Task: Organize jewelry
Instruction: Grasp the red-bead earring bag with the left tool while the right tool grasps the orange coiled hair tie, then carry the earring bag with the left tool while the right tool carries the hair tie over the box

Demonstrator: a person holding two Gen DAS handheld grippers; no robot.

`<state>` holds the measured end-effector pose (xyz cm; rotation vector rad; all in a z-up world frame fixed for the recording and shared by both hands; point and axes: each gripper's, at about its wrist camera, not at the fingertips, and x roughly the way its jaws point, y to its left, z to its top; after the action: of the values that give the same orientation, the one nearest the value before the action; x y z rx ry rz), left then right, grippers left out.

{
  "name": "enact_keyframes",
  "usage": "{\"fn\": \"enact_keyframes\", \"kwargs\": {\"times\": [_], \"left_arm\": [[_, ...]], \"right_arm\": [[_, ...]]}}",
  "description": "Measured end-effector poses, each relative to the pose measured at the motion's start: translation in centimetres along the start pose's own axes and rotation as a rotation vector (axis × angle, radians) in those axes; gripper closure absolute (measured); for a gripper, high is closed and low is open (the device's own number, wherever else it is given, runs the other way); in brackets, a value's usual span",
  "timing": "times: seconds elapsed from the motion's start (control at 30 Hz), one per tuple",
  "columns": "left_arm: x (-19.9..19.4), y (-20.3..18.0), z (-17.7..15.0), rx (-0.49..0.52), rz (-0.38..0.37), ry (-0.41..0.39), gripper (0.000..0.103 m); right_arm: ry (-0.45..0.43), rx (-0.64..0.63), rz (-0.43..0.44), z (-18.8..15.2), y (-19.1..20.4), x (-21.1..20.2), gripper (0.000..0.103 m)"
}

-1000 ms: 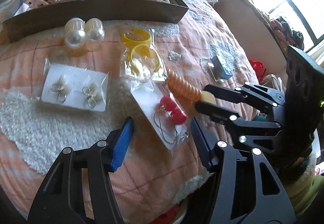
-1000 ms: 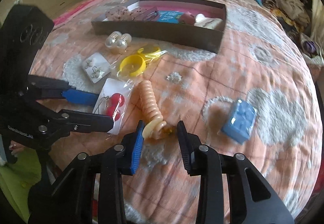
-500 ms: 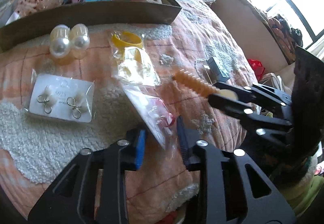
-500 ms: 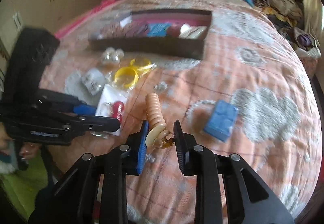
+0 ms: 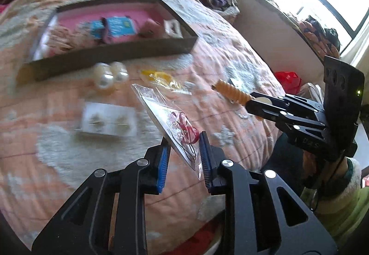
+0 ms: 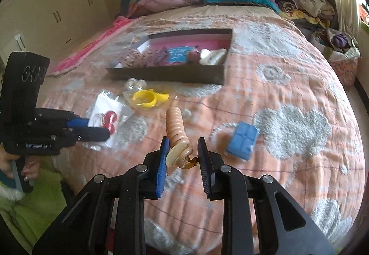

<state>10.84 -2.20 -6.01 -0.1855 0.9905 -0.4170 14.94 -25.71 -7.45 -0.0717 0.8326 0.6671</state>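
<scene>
red earring packet (image 5: pixel 177 125): lifted, tilted | ribbed peach hair clip (image 6: pixel 176 132): raised above bedspread

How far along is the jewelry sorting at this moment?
Done: the tray already holds several pieces. In hand: left gripper lifts the red earring packet; right gripper holds the ribbed hair clip. Left on the bed: pearl pair, yellow rings bag, earring card, blue box.

"GenRobot.AI" in white letters on the black body of the left gripper (image 6: pixel 98 130), near left in the right wrist view. Faint embossed characters on the right gripper (image 5: pixel 251 102) body, far right in the left wrist view: not legible. Print on blue card (image 6: pixel 178 54) in the tray (image 6: pixel 166 73): too blurred.
</scene>
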Motion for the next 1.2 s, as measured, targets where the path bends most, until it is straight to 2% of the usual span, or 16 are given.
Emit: {"fn": "enact_keyframes", "kwargs": {"times": [0.1, 0.33, 0.63, 0.97, 1.2], "left_arm": [[-1.5, 1.2, -0.2, -0.004, 0.038, -0.027, 0.085], [-3.4, 3.8, -0.1, -0.036, 0.081, -0.033, 0.085], [-7.0, 6.6, 0.9, -0.059, 0.146, -0.106, 0.085], [-9.5, 8.1, 4.1, -0.081, 0.170, -0.193, 0.085], [-10.0, 7.6, 6.5, -0.063, 0.175, -0.235, 0.085]], "right_arm": [[-0.007, -0.018, 0.003, 0.6, 0.9, 0.0, 0.079], [-0.014, -0.040, 0.007, 2.5, 2.6, 0.5, 0.079], [-0.054, -0.090, 0.043, 5.1, 5.4, 0.7, 0.079], [-0.104, -0.120, 0.080, 8.3, 8.0, 1.0, 0.079], [-0.164, -0.115, 0.087, 10.6, 8.4, 0.1, 0.079]]}}
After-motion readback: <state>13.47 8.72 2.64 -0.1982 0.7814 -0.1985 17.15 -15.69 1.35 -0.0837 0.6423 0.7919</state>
